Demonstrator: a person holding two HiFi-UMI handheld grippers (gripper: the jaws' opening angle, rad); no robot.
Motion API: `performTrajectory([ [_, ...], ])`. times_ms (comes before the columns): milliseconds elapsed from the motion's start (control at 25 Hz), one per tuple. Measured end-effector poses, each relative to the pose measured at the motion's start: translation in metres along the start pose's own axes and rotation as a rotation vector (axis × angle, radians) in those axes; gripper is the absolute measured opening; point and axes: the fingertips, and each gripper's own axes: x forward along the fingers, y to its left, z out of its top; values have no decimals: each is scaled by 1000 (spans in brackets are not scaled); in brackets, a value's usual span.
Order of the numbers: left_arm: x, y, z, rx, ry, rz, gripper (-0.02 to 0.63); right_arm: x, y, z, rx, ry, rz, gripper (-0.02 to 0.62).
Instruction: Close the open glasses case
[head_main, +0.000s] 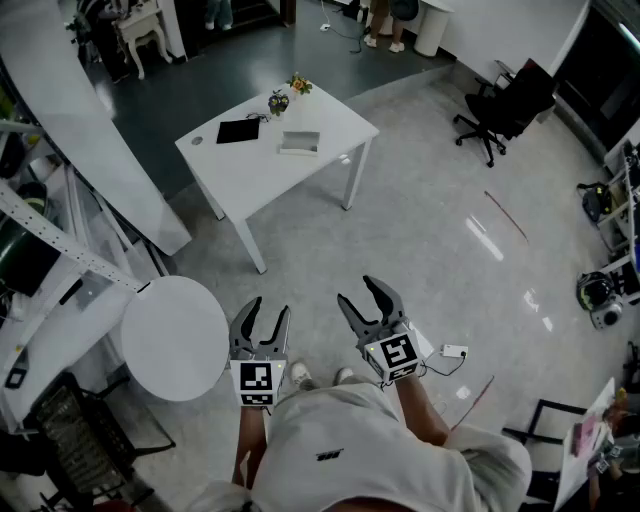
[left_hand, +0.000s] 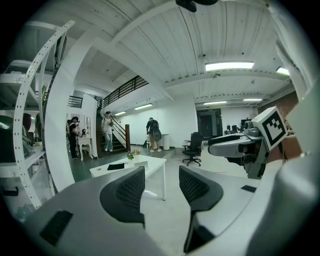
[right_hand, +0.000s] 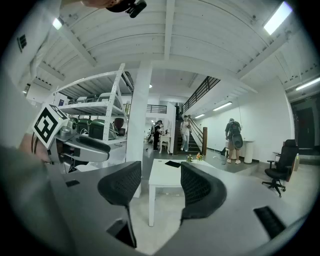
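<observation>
Holding left gripper (head_main: 270, 308) and right gripper (head_main: 357, 290) spread, empty. Walk up to white rectangular table (head_main: 330, 115) first; fold pale open glasses case (head_main: 300, 143) shut squarely.

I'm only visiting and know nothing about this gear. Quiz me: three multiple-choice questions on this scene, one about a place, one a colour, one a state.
1. Where is the white table relative to the person?
A. Touching their legs.
B. Ahead, across some floor.
C. Behind them.
2. What colour is the office chair?
A. Red.
B. White.
C. Black.
3. How do the left gripper's jaws stand?
A. Apart, nothing between.
B. Shut on a cup.
C. Pressed together.
Answers: 1 B, floor lies between them; 2 C, seat and back are black; 3 A, only the distant room shows through the gap.
</observation>
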Motion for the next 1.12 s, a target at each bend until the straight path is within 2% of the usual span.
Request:
performTrajectory([
  [320,4,9,-11,23,3,-49,224,12,16,-4,38,-9,-49,250],
  [560,22,29,-17,19,9,-65,213,38,21,-12,31,14,-47,250],
  [880,74,44,-9,43,9,-77,204,81,-9,-3,70,1,-51,249],
  [1120,124,55,4,47,6,-71,201,120,-48,-6,55,4,-30,249],
])
